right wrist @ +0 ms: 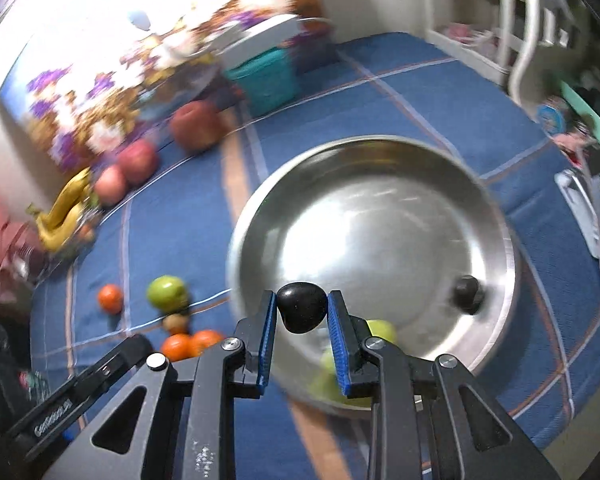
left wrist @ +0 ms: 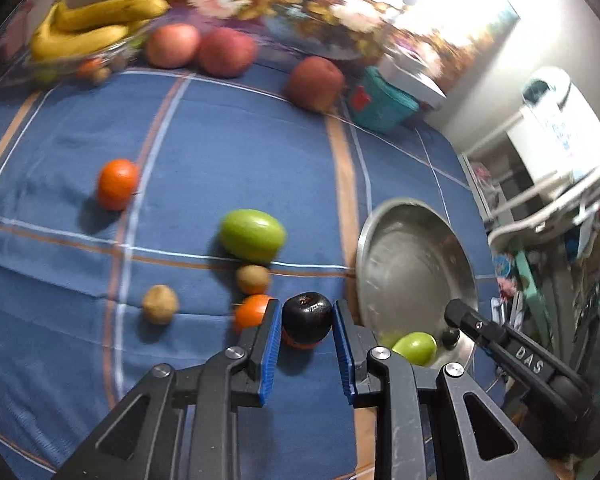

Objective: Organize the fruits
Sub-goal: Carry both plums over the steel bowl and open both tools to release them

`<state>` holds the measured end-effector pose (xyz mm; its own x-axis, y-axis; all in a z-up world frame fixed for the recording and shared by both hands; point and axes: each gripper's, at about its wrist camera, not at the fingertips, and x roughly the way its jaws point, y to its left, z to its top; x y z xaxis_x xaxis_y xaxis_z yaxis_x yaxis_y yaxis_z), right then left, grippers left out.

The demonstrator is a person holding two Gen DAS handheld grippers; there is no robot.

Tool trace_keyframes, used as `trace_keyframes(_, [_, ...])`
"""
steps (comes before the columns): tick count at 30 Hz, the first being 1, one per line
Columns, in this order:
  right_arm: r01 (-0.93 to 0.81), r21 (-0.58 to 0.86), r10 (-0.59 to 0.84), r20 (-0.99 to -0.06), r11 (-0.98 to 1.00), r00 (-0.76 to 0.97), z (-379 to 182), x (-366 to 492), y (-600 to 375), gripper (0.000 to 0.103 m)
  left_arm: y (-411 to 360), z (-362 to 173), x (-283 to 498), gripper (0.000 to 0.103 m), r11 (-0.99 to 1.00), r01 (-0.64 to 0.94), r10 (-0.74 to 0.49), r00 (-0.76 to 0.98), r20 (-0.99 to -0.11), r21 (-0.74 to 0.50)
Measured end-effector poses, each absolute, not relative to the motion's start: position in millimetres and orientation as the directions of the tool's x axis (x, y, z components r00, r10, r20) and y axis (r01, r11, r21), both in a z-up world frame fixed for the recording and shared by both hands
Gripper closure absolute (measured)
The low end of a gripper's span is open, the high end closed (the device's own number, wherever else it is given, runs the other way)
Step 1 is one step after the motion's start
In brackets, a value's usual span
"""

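My left gripper (left wrist: 307, 320) is clamped on a dark plum (left wrist: 306, 317), just left of the steel bowl (left wrist: 414, 276). My right gripper (right wrist: 302, 314) is clamped on a second dark fruit (right wrist: 301, 307), probably another plum through the blur, above the bowl's near edge. In the bowl lie a small dark fruit (right wrist: 467, 294) and green fruit (left wrist: 415, 348). Left of the bowl I see a green mango (left wrist: 253, 235) and oranges (left wrist: 117, 189) on the blue cloth (left wrist: 204, 152).
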<state>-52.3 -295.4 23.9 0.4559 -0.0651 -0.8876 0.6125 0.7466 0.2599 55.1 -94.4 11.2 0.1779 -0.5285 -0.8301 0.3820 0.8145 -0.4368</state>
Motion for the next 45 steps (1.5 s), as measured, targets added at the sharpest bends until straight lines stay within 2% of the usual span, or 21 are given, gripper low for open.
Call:
trace_keyframes(9, [0.724, 0.251, -0.129, -0.896, 0.642, 0.424, 13, -81, -344, 0.076, -168, 5, 26, 0.076, 0.747, 0.565, -0.545, 0.217, -0.81, -0.351])
trace_keyframes(21, [0.749, 0.238, -0.12, -0.913, 0.618, 0.39, -1, -83, -354, 0.076, -196, -4, 16, 0.072, 0.705, 0.641, -0.544, 0.215, -0.811, -0.304])
trace_keyframes(22, [0.749, 0.237, -0.122, -0.913, 0.618, 0.389, -1, -83, -354, 0.076, -196, -4, 17, 0.07, 0.701, 0.643, -0.548, 0.209, -0.81, -0.308])
trace_keyframes(24, [0.752, 0.234, -0.127, -0.913, 0.616, 0.388, 0, -83, -354, 0.075, -195, -4, 17, 0.055, 0.702, 0.639, -0.551, 0.208, -0.808, -0.314])
trace_keyframes(25, [0.753, 0.233, -0.128, -0.913, 0.615, 0.387, 0, -83, -354, 0.074, -194, -3, 17, 0.052, 0.699, 0.638, -0.558, 0.206, -0.804, -0.322])
trace_keyframes(28, [0.755, 0.229, -0.131, -0.914, 0.615, 0.384, 1, -83, -353, 0.066, -191, 2, 17, 0.05, 0.689, 0.643, -0.576, 0.205, -0.791, -0.335])
trace_keyframes(31, [0.759, 0.225, -0.137, -0.914, 0.612, 0.382, 2, -84, -353, 0.066, -187, 4, 19, 0.048, 0.697, 0.634, -0.573, 0.212, -0.791, -0.335])
trace_keyframes(32, [0.759, 0.225, -0.138, -0.914, 0.612, 0.382, 2, -84, -353, 0.065, -184, 5, 21, 0.045, 0.706, 0.624, -0.568, 0.216, -0.794, -0.335])
trace_keyframes(34, [0.759, 0.223, -0.139, -0.914, 0.612, 0.382, 3, -84, -352, 0.054, -179, 5, 26, 0.039, 0.726, 0.604, -0.552, 0.228, -0.802, -0.328])
trace_keyframes(35, [0.758, 0.223, -0.14, -0.913, 0.612, 0.382, 4, -83, -352, 0.042, -175, 5, 28, 0.037, 0.738, 0.592, -0.542, 0.235, -0.807, -0.323])
trace_keyframes(36, [0.758, 0.225, -0.142, -0.912, 0.612, 0.385, 4, -83, -351, 0.036, -171, 5, 31, 0.034, 0.748, 0.582, -0.534, 0.242, -0.81, -0.319])
trace_keyframes(38, [0.756, 0.232, -0.138, -0.91, 0.612, 0.391, 4, -83, -350, 0.036, -162, 4, 37, 0.032, 0.776, 0.55, -0.507, 0.255, -0.824, -0.308])
trace_keyframes(40, [0.754, 0.23, -0.137, -0.911, 0.615, 0.39, 5, -82, -349, 0.031, -155, 3, 42, 0.031, 0.801, 0.523, -0.482, 0.271, -0.833, -0.293])
trace_keyframes(41, [0.754, 0.226, -0.14, -0.911, 0.617, 0.388, 5, -82, -348, 0.025, -149, 3, 45, 0.028, 0.824, 0.499, -0.453, 0.292, -0.842, -0.27])
trace_keyframes(42, [0.753, 0.221, -0.144, -0.911, 0.62, 0.386, 5, -82, -347, 0.022, -145, 3, 48, 0.021, 0.846, 0.475, -0.421, 0.316, -0.85, -0.242])
trace_keyframes(45, [0.744, 0.211, -0.152, -0.91, 0.634, 0.387, 6, -80, -344, 0.022, -127, 2, 55, 0.0, 0.912, 0.391, -0.29, 0.399, -0.87, -0.124])
